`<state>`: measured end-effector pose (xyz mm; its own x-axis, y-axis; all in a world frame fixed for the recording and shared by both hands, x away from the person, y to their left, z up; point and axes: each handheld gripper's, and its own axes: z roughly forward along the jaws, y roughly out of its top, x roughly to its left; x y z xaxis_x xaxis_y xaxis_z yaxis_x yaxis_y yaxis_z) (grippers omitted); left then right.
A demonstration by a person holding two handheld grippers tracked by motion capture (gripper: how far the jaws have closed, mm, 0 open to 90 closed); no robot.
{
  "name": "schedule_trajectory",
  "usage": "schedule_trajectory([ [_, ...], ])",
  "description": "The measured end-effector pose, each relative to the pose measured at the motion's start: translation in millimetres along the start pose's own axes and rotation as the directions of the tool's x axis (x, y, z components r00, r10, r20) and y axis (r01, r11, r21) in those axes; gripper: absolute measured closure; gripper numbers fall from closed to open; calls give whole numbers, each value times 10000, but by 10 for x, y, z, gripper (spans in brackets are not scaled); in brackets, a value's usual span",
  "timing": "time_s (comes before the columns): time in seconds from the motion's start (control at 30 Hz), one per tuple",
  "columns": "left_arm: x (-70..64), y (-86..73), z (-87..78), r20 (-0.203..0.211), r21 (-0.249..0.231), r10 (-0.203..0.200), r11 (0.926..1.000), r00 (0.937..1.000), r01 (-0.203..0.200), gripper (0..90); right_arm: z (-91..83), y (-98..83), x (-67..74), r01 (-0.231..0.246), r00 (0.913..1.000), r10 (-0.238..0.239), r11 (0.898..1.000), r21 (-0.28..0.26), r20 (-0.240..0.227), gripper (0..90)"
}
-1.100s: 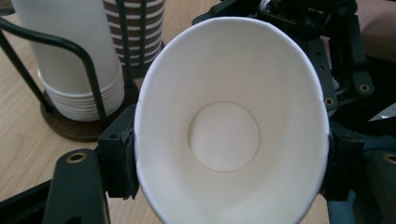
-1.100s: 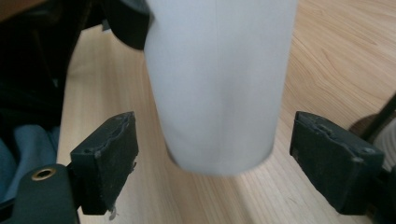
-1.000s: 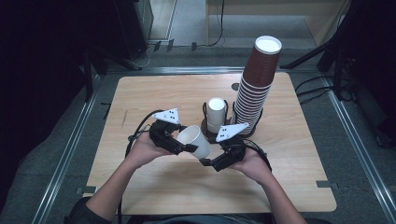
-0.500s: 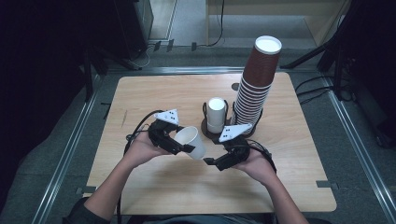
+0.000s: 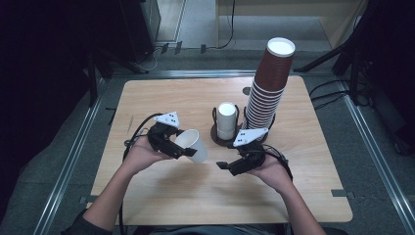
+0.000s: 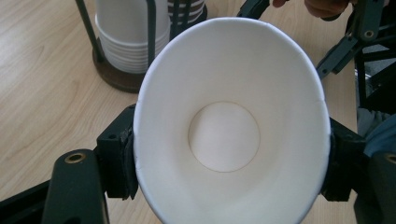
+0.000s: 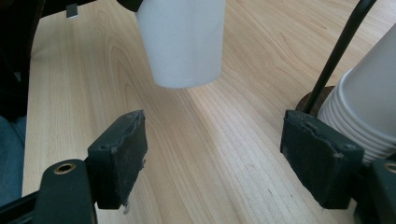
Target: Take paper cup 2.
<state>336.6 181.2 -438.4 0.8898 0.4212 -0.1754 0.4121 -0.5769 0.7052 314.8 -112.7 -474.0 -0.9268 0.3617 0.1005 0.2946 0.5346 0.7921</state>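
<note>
A white paper cup (image 5: pixel 192 145) lies tipped on its side above the table, its mouth toward my left gripper (image 5: pixel 182 148), which is shut on its rim. In the left gripper view the cup (image 6: pixel 229 130) is squeezed into an oval between the two black pads (image 6: pixel 119 158). My right gripper (image 5: pixel 222 165) stands open just right of the cup. Its jaws have just been closing a little with nothing between them. In the right gripper view (image 7: pixel 217 154) the cup's base (image 7: pixel 182 42) hangs ahead, beyond the pads.
A stack of white cups (image 5: pixel 226 120) stands in a dark wire holder (image 5: pixel 215 132) at the table's middle. A tall stack of brown cups (image 5: pixel 269 83) leans beside it on the right. The wooden table (image 5: pixel 171 196) ends at metal rails.
The gap between the cup and my right gripper has widened slightly. The cup has stayed in my left gripper.
</note>
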Motion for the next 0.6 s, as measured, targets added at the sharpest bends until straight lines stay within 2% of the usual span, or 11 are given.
schedule_trajectory([
  [0.17, 38, -46, -35, -110, 126, -149, 9998, 9998, 150, 249, -6, -15, -14, 121, 9998, -122, 9999, 79, 134, 233],
  [0.27, 49, -64, -52, -153, 129, -188, 9997, 9997, 190, 248, -7, -19, -15, 11, 10000, -13, 9999, 154, 86, 233],
  [0.6, 157, -188, -164, -612, 353, -599, 9974, 9963, 621, 246, -14, -19, -61, 3, 9998, -5, 10000, 89, 186, 233],
])
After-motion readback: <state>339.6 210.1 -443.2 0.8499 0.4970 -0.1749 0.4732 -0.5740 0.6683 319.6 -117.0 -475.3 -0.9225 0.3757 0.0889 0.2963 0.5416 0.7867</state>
